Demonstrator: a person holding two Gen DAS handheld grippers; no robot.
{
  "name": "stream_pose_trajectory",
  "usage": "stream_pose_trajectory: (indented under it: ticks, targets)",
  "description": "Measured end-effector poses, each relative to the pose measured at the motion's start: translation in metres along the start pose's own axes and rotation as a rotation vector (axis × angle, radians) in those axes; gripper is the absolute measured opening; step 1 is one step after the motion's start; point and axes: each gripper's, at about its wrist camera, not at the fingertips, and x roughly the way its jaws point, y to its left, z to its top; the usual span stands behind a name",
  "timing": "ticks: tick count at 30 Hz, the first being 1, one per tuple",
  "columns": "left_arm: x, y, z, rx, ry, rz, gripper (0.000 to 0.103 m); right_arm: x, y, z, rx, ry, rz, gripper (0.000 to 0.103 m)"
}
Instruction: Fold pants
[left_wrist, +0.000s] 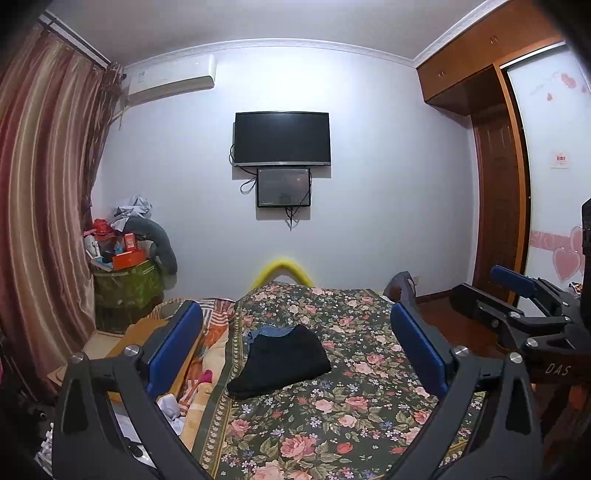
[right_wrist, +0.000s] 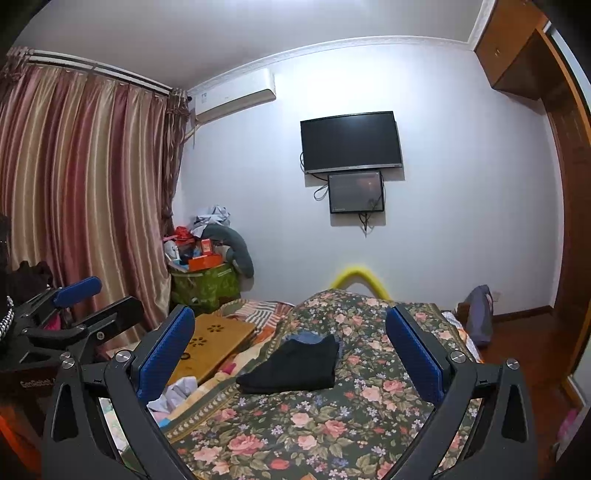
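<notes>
lying folded pants (left_wrist: 280, 360), floral bedspread (left_wrist: 332, 413) around

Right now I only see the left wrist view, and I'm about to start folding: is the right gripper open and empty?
Observer: Yes. The right gripper is wide open with nothing between its pads; the black pants lie ahead, clear of it.
Operator: What's behind my left finger?
Observer: A wooden board with flower cut-outs lies on the bed, left of the floral cover, with a small black ring on it.
</notes>
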Motion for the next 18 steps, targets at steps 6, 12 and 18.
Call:
stream_pose_trajectory:
  ticks: [6, 12, 18]
  targets:
    - [0.003, 0.0, -0.0019, -0.009, 0.01, -0.001, 0.103, -0.0004, 0.0026, 0.0025, -0.009, -0.001, -0.004, 0.103]
    - [0.0048, 0.0025, -0.0027, -0.03, 0.012, 0.0, 0.103, 0.0002, 0.0045, 0.0017, -0.014, 0.001, -0.007, 0.103]
    - [0.0067, 0.0038, -0.0035, -0.032, 0.019, -0.003, 0.103, -0.0003, 0.004, 0.001, -0.022, 0.007, -0.005, 0.103]
